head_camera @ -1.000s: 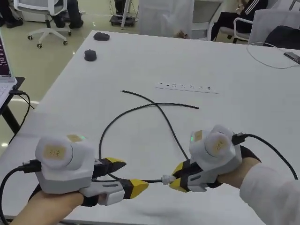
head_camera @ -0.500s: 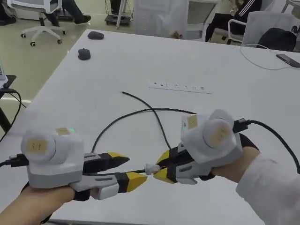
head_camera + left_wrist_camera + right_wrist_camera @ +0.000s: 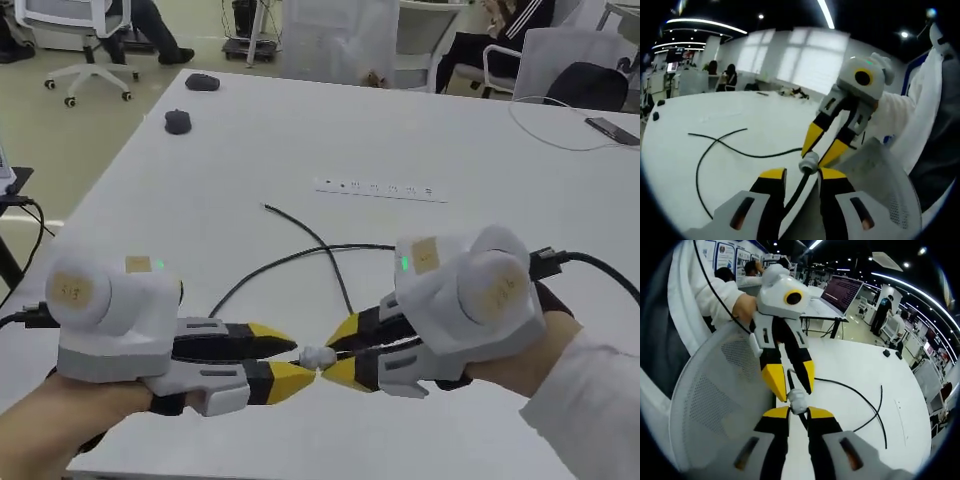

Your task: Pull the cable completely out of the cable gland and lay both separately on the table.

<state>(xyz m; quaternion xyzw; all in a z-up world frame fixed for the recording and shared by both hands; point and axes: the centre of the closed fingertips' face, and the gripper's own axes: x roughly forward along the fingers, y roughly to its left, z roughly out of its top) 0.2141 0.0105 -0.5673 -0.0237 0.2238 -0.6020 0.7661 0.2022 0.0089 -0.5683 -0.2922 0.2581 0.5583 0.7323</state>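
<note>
Small white plastic cable gland (image 3: 318,356) held in the air between two grippers, with the thin black cable (image 3: 300,255) in it.

The gland's long axis runs level from the left gripper (image 3: 298,358) to the right gripper (image 3: 333,352), on the person's side of the flat white power strip (image 3: 378,188) and well apart from it. The right jaws are narrowed onto the gland's sides. The left jaws stand slightly apart with the cable in the gap; I cannot tell whether they pinch it. The rest of the cable loops and crosses itself on the white table (image 3: 300,130), between strip and grippers.
</note>
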